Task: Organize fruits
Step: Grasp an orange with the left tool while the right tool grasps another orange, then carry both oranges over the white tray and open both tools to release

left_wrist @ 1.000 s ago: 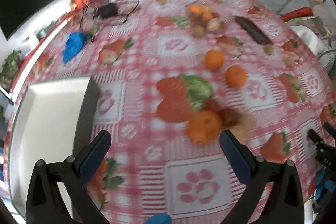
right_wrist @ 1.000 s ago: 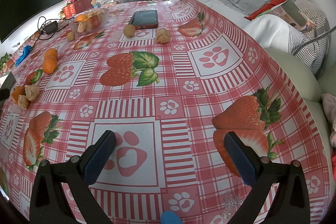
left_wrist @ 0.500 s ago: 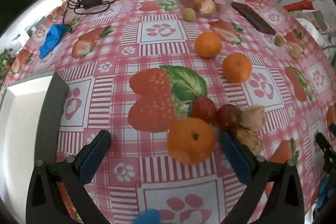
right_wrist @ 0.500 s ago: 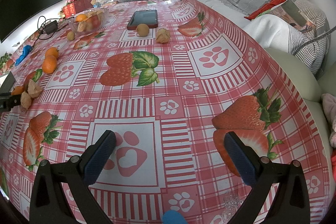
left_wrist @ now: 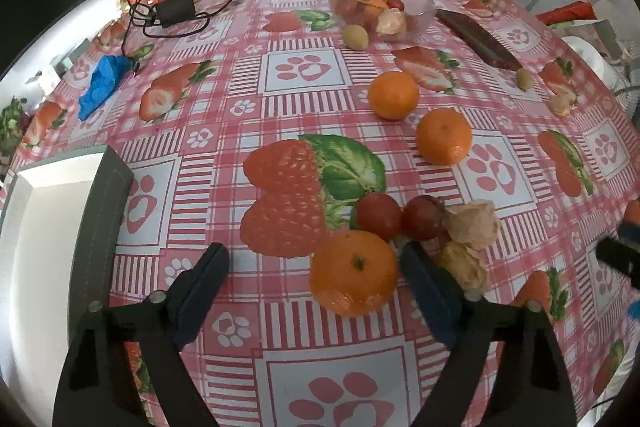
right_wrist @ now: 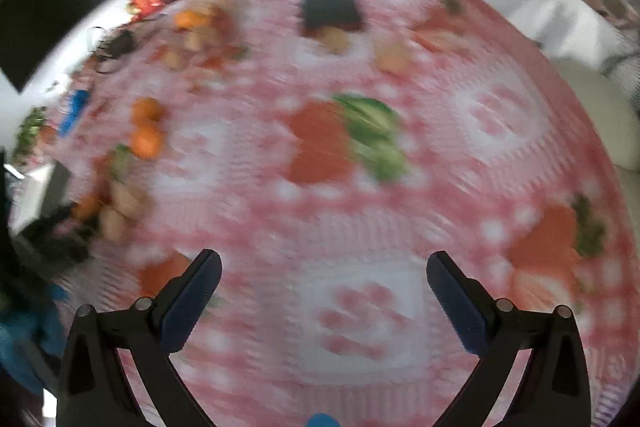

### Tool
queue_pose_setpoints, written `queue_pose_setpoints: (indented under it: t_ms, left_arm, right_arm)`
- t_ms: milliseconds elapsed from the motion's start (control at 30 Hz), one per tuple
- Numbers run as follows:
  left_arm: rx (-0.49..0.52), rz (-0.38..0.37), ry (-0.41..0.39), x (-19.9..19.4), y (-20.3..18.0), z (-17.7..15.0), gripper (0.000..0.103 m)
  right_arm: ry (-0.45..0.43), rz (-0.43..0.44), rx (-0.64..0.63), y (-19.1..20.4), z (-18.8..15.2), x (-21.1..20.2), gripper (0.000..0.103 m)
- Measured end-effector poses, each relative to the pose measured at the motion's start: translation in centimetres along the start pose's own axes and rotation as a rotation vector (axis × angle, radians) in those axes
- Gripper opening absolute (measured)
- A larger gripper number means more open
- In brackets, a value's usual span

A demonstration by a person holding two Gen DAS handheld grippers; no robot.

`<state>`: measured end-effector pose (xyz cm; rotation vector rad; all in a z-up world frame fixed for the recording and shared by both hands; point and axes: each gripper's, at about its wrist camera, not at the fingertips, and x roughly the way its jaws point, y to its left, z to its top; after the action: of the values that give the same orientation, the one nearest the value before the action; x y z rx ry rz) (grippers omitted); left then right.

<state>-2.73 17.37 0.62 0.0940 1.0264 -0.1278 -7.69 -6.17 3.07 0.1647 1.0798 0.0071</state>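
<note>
My left gripper (left_wrist: pixel 316 267) is open low over the table. A near orange (left_wrist: pixel 354 273) lies between its fingers, close to the right one. Behind it lie two red tomatoes (left_wrist: pixel 378 215) and two papery husk fruits (left_wrist: pixel 472 223). Two more oranges (left_wrist: pixel 443 136) lie farther back. A clear bowl (left_wrist: pixel 382 7) of mixed fruit stands at the far side, a small green fruit (left_wrist: pixel 356 37) beside it. My right gripper (right_wrist: pixel 322 269) is open and empty above the cloth; its view is blurred.
A white tray (left_wrist: pixel 44 227) with a grey rim sits at the left. A blue cloth (left_wrist: pixel 100 87), a black charger with cable (left_wrist: pixel 174 9) and a dark phone (left_wrist: pixel 476 41) lie on the strawberry tablecloth. A sofa with cushions stands beyond the right edge.
My left gripper has moved forward and down, so the near orange now lies between its fingers. My right gripper has swung up and left; its view is now motion-blurred.
</note>
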Motion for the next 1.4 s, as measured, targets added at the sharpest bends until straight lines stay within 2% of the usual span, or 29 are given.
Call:
queue_pose_setpoints:
  t_ms: [67, 233, 400, 433, 467, 500, 533, 567, 600, 633, 767, 1033, 1267, 1400]
  left_arm:
    - [-0.003, -0.004, -0.001, 0.0, 0.1, -0.1, 0.089]
    - [-0.004, -0.008, 0.000, -0.1, 0.1, -0.1, 0.089]
    - [-0.007, -0.019, -0.005, -0.2, 0.1, 0.1, 0.075]
    - [-0.005, -0.021, -0.006, -0.2, 0.0, 0.2, 0.069]
    - [0.000, -0.022, -0.008, -0.3, 0.0, 0.2, 0.060]
    - [0.005, -0.028, -0.010, -0.4, -0.1, 0.3, 0.054]
    - [0.007, -0.034, -0.011, -0.5, 0.0, 0.3, 0.041]
    - [0.007, -0.036, -0.011, -0.5, 0.1, 0.3, 0.041]
    - [-0.001, -0.049, -0.009, -0.6, 0.3, 0.3, 0.041]
    - [-0.013, -0.065, -0.009, -0.7, 0.6, 0.2, 0.041]
    - [-0.065, -0.125, 0.008, -1.5, 1.9, -0.5, 0.041]
    - [-0.092, -0.158, -0.041, -6.2, 3.8, -2.4, 0.041]
    - [-0.093, -0.147, -0.078, -10.4, 6.4, -3.9, 0.041]
    - [-0.106, -0.106, -0.099, -12.5, 9.0, -4.6, 0.041]
  right_arm:
    - [-0.007, 0.035, -0.037, 2.5, 1.5, 0.5, 0.103]
    - [0.015, 0.058, -0.150, 9.0, 4.7, 3.8, 0.103]
    - [0.030, 0.051, -0.189, 11.8, 6.3, 6.3, 0.103]
    - [0.031, 0.042, -0.195, 12.1, 6.4, 6.7, 0.100]
    - [0.033, 0.038, -0.200, 12.2, 6.6, 7.0, 0.086]
    - [0.045, 0.035, -0.208, 12.5, 6.6, 7.3, 0.076]
    - [0.042, 0.019, -0.217, 12.8, 6.7, 7.5, 0.067]
    - [0.030, 0.002, -0.232, 13.0, 6.6, 7.5, 0.051]
    - [0.018, -0.008, -0.252, 13.2, 6.3, 7.3, 0.041]
    - [0.012, -0.016, -0.258, 13.1, 6.2, 7.0, 0.037]
    - [0.002, 0.027, -0.201, 11.9, 6.0, 5.7, 0.037]
    - [-0.002, 0.050, -0.185, 10.1, 3.4, 1.5, 0.037]
    - [-0.030, 0.075, -0.209, 11.5, 1.8, -2.2, 0.037]
    - [-0.052, 0.097, -0.240, 13.8, 1.5, -4.0, 0.037]
